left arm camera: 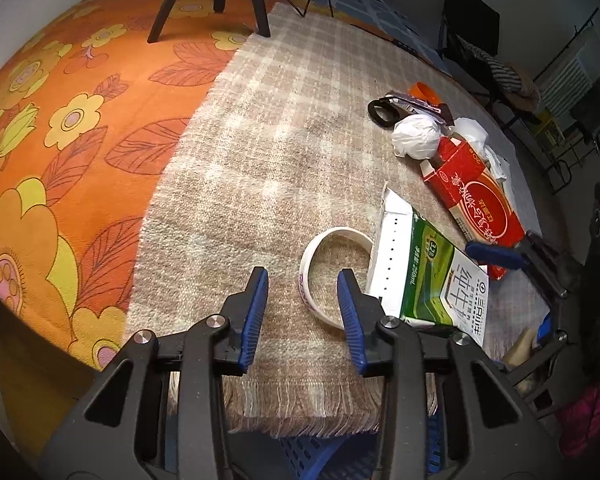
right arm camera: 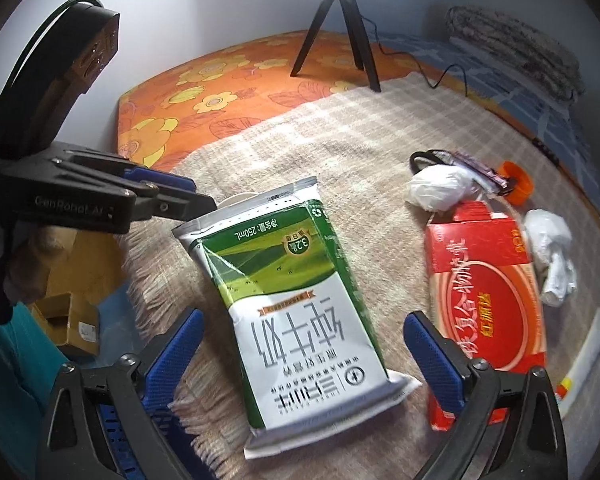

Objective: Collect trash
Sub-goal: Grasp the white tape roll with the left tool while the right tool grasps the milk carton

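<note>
A white ring [left arm camera: 332,236] lies on the beige plaid blanket [left arm camera: 280,140]. My left gripper [left arm camera: 303,292] is open, one finger inside the ring and the other outside, with the ring's near wall loose between the pads. Beside the ring lies a green and white milk pouch [left arm camera: 428,280]. In the right wrist view my right gripper [right arm camera: 304,344] stands wide open astride that pouch [right arm camera: 300,300], and neither pad touches it. A red carton [right arm camera: 488,280] lies just right of the pouch, with a crumpled white bag [right arm camera: 440,188] and crumpled white tissue [right arm camera: 552,252] beyond it.
An orange cap [right arm camera: 518,184], a dark wrapper [left arm camera: 416,106] and a black ring [left arm camera: 380,112] lie at the back right. A tripod [right arm camera: 340,20] stands on the orange flowered sheet [left arm camera: 80,100]. The blanket's fringe hangs over the near edge above a blue basket [left arm camera: 320,460].
</note>
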Demonstrator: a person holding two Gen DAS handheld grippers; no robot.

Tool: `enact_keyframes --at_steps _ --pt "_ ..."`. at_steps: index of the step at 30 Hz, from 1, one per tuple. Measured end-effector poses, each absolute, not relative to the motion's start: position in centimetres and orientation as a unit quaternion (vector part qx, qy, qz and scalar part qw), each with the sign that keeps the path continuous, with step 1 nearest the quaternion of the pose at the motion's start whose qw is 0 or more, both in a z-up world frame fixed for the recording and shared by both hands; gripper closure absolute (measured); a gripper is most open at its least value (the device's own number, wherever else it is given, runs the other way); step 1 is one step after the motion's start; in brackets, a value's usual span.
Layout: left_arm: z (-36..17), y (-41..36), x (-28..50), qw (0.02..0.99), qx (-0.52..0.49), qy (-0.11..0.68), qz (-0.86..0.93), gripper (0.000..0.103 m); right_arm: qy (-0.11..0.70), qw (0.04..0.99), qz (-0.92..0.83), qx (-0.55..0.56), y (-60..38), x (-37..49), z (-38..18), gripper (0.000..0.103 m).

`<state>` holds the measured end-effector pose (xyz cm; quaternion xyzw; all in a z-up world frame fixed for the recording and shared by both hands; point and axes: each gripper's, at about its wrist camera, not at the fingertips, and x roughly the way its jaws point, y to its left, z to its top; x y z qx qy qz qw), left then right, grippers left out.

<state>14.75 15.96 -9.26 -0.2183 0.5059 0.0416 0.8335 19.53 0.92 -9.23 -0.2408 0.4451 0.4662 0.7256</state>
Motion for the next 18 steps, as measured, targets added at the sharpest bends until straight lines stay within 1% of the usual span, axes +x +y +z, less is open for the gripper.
enact_keyframes --at_steps 2,4,10,16,17,18 --pt "-9.4 16.0 15.1 0.833 -0.220 0.506 0.043 0.067 0.453 0.723 0.466 -0.234 1.0 19.6 -9.6 0.008" --pt "-9.6 16.1 15.3 0.833 -0.220 0.506 0.045 0.067 0.466 0.718 0.463 -0.228 1.0 19.6 -10.2 0.019" --pt "-10.1 15.9 16.0 0.831 -0.222 0.508 0.045 0.067 0.491 0.729 0.447 -0.170 -1.4 19.9 -10.2 0.021" --pt "-10.4 14.6 16.8 0.836 -0.195 0.510 0.049 0.067 0.506 0.754 0.399 -0.129 -4.5 20.0 -10.3 0.021" --pt "-10.4 14.3 16.9 0.838 -0.189 0.510 0.051 0.068 0.507 0.754 0.399 -0.127 -4.7 20.0 -10.3 0.021" --pt "-10.4 14.2 17.0 0.839 -0.182 0.509 0.054 0.072 0.507 0.754 0.398 -0.125 -4.7 20.0 -10.3 0.020"
